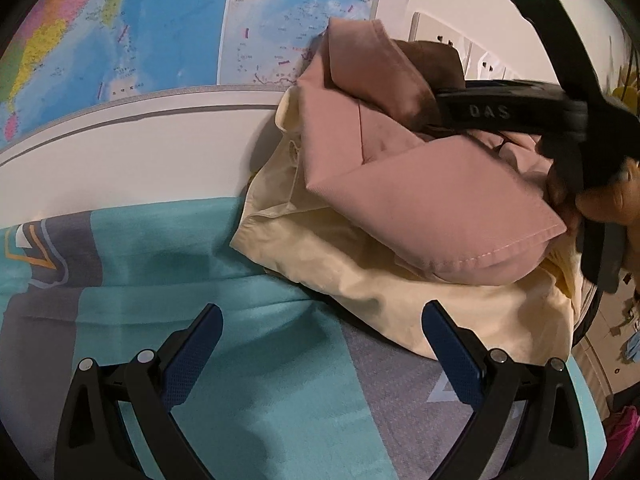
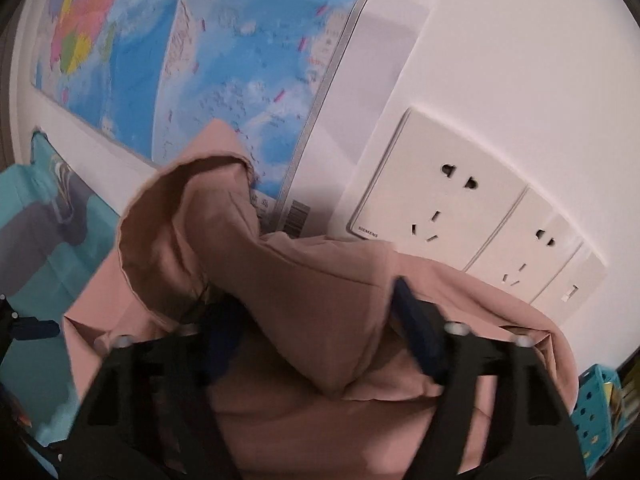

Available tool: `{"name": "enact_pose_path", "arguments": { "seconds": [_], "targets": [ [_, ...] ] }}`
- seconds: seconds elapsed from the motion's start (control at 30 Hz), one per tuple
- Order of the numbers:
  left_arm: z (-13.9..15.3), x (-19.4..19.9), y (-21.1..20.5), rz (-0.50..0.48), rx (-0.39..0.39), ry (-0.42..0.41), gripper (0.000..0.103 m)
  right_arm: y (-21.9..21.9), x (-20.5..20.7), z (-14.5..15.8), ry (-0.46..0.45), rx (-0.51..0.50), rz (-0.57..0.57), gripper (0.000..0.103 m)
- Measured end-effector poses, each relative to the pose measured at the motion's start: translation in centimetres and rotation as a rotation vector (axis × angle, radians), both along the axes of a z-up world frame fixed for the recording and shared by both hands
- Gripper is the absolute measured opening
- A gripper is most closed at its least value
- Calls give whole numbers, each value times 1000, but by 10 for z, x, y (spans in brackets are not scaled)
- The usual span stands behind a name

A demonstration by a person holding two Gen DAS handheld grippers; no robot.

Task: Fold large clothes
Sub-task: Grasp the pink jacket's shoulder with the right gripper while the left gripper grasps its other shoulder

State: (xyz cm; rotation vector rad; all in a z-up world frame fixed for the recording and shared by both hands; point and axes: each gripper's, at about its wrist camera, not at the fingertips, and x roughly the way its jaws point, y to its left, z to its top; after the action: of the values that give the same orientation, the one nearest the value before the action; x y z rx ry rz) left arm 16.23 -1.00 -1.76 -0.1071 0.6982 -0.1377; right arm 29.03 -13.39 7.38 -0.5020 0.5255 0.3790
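Two garments lie bunched on a bed against a wall: a pink one [image 1: 436, 208] heaped on top of a cream one [image 1: 360, 280].

The left wrist view shows both garments from a little way off. The cream one spreads flat under the pink one and reaches toward the camera over the teal and grey bedsheet [image 1: 248, 360]. The left gripper [image 1: 320, 320] is in front of the pink garment, its jaws spread wide with only sheet between them, touching neither garment. Beyond the pink garment a wall map [image 1: 180, 20] hangs. On the far side of the pink heap the right gripper [image 1: 520, 112] lies across it, held by a hand [image 1: 612, 196]. From here its jaws are hidden in the cloth.

The right wrist view looks straight into the pink garment and shows none of the cream one. A raised fold of pink cloth stands between the right gripper's [image 2: 320, 320] blue fingers [image 2: 416, 336], and the jaws are half closed around it. Blur keeps me from telling whether the pads press on the cloth. Behind the pink garment this view shows the same map [image 2: 200, 60] and, beside it, two white wall sockets [image 2: 440, 184] with a narrower white plate [image 2: 572, 284] next to them. A corner of a teal perforated basket [image 2: 592, 420] sits near the garment.
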Motion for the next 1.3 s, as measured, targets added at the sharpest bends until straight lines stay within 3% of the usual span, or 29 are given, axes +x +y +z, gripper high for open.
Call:
{"name": "enact_pose_path", "arguments": {
  "seconds": [0.03,0.1,0.13,0.2,0.33,0.57,0.7,0.77,0.93,0.97,1.0,1.03,1.07,1.1,1.2,1.3],
  "targets": [
    [-1,0,0,-3,1,-1,96,-1,2,1,15,-4,0,31],
    [-2,0,2,-14,2,-6,96,-12,1,14,23,26,3,18],
    [-1,-1,3,-23,0,-14,96,-20,-3,26,8,54,6,16],
    [0,-3,6,-42,-8,-36,96,-37,-15,52,-28,125,12,15],
    [8,-5,10,-109,-46,-97,96,-71,-42,101,-136,175,-20,15],
    [26,-20,-4,-283,-87,-229,96,-116,-81,152,-234,290,-52,14],
    [48,-21,-20,-358,-68,-371,96,-125,-91,165,-258,327,-50,14],
    [54,-15,-24,-386,-120,-418,96,-128,-97,169,-257,351,-49,14],
    [50,7,-51,-504,-137,-389,96,-141,-115,173,-271,357,-40,14],
    [48,10,-58,-520,-121,-386,94,-144,-119,173,-269,361,-37,14],
    [46,12,-68,-508,-85,-394,71,-147,-123,174,-268,365,-38,14],
    [44,18,-74,-506,-60,-386,31,-150,-127,175,-274,364,-45,14],
    [43,26,-77,-492,-55,-344,18,-155,-132,176,-278,369,-52,14],
    [47,32,-77,-474,-59,-315,13,-159,-138,178,-290,367,-60,14],
    [75,24,-67,-413,-81,-391,9,-169,-157,194,-335,380,-91,13],
    [132,8,-62,-391,-75,-472,8,-191,-188,230,-384,426,-92,13]
  ]
}}
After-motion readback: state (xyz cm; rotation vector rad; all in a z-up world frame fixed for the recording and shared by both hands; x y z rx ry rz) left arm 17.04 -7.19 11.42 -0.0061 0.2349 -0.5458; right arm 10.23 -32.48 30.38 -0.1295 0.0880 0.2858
